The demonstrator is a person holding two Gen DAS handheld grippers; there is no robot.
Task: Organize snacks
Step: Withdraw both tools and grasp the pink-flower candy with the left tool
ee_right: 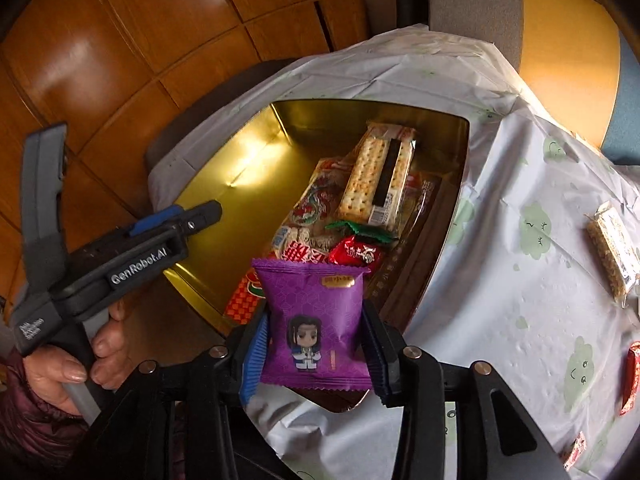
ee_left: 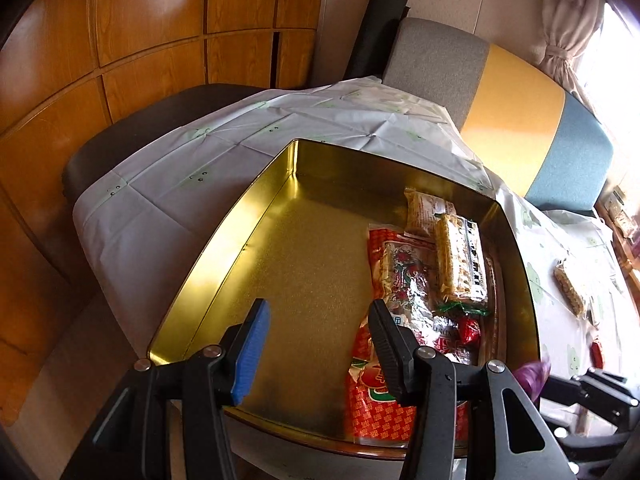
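Purple cartoon-figure packet (ee_right: 316, 320), gold tin (ee_left: 256, 216), white tablecloth (ee_right: 500, 300) with pale green clouds, red-wrapped candy (ee_right: 356, 254).

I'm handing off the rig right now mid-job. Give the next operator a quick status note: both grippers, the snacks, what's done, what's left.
Right gripper: shut on the purple snack packet, held above the near edge of the gold tin.
Left gripper: open, holding nothing, hovering over the tin's bare left half.
Done: cracker pack, red candy and red patterned bags lie along the tin's right side.
Left: release the purple packet into the tin, then collect the grain bar and red-wrapped pieces on the tablecloth.
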